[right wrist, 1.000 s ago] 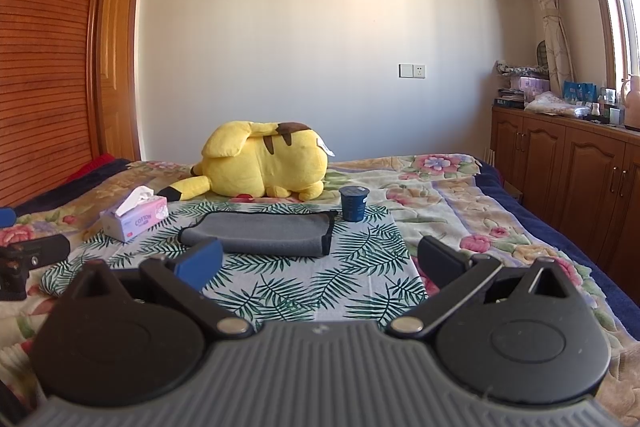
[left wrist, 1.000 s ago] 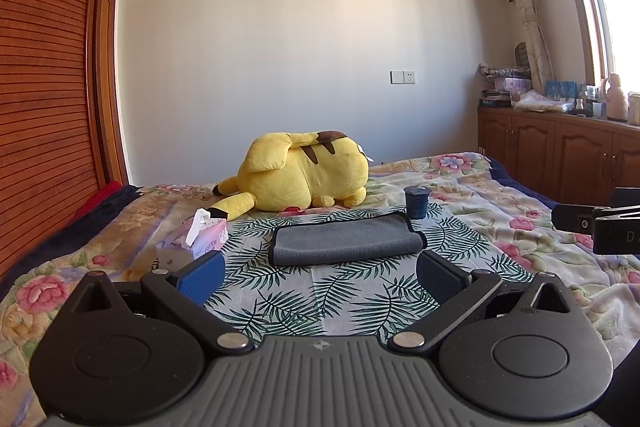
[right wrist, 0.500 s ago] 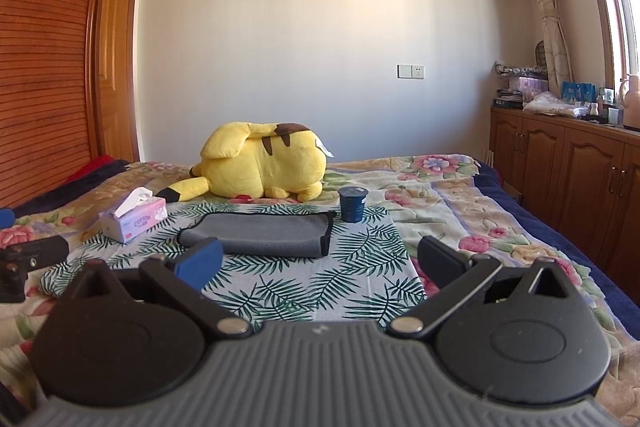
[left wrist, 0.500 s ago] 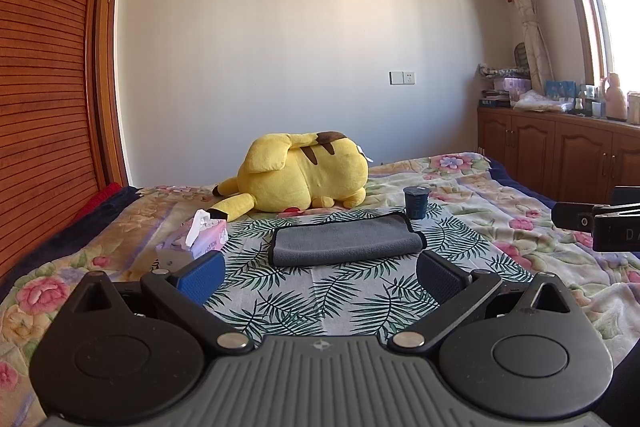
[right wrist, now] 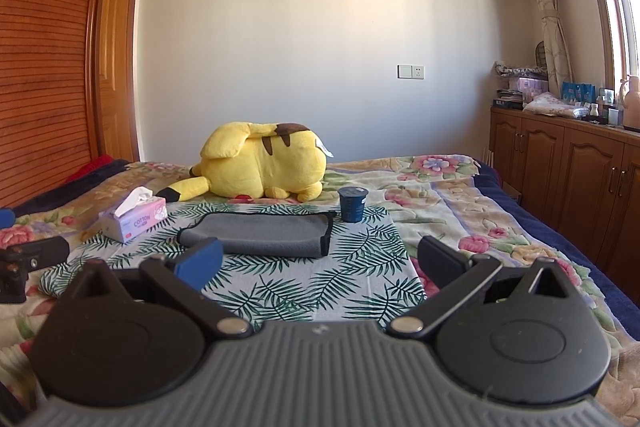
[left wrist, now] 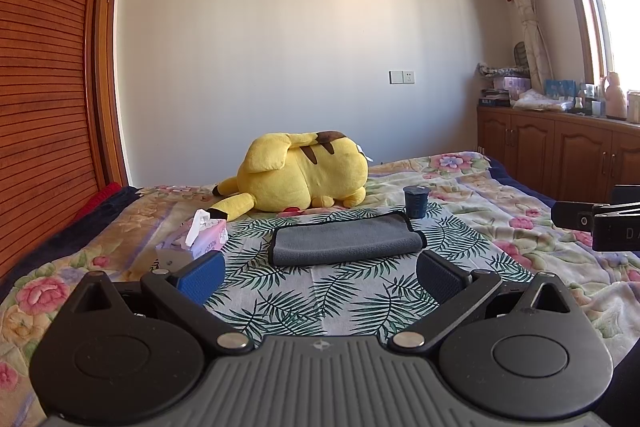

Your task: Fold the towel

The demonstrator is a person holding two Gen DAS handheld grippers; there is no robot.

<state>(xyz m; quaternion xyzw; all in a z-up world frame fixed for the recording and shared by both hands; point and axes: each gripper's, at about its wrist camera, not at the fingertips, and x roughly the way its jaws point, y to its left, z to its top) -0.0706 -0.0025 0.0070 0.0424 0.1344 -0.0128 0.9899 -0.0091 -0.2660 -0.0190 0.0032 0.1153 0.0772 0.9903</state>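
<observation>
A grey towel [left wrist: 346, 241] lies folded into a flat strip on a palm-leaf cloth [left wrist: 320, 303] on the bed; it also shows in the right wrist view [right wrist: 262, 233]. My left gripper [left wrist: 320, 273] is open and empty, held low in front of the towel, apart from it. My right gripper [right wrist: 318, 263] is open and empty, also short of the towel. The right gripper's tip shows at the right edge of the left wrist view [left wrist: 600, 223]; the left one's tip shows at the left edge of the right wrist view [right wrist: 28, 261].
A yellow plush toy [left wrist: 300, 177] lies behind the towel. A dark blue cup [left wrist: 416, 201] stands at the towel's far right corner. A pink tissue box [left wrist: 200, 241] sits to the left. Wooden cabinets [right wrist: 580, 179] line the right wall; a wooden wardrobe [left wrist: 44, 87] stands left.
</observation>
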